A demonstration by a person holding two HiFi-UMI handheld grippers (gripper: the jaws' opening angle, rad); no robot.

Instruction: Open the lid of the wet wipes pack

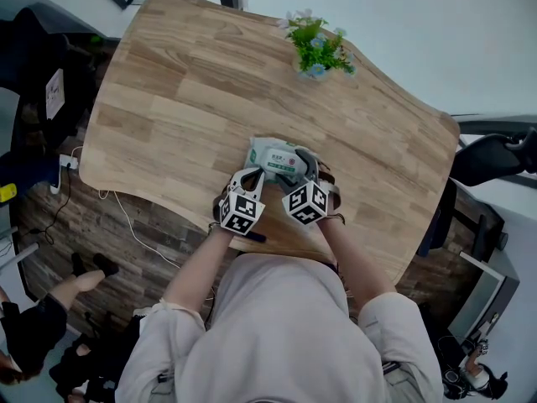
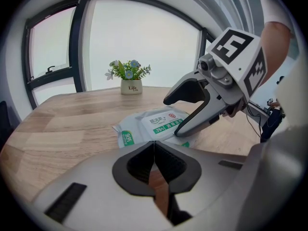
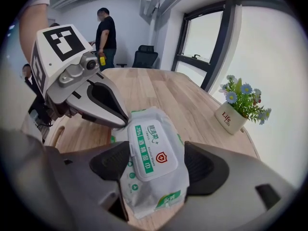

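Right gripper [image 3: 159, 154] straddles the white-and-green soft plastic wet wipes pack [image 1: 275, 159].
Its jaws gape wide; left gripper [image 2: 154, 144] has jaws pressed together, empty, at the pack's edge.

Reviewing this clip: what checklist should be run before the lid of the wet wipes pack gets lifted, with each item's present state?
1. Pack lies flat on the table: ok.
2. Lid closed and facing up: ok.
3. Right tongs open, with the pack between them: ok.
4. Left tongs shut and empty: ok.
5. Left tongs' tip hooked under the lid's edge: cannot tell.
6. Plant pot well away from the pack: ok.
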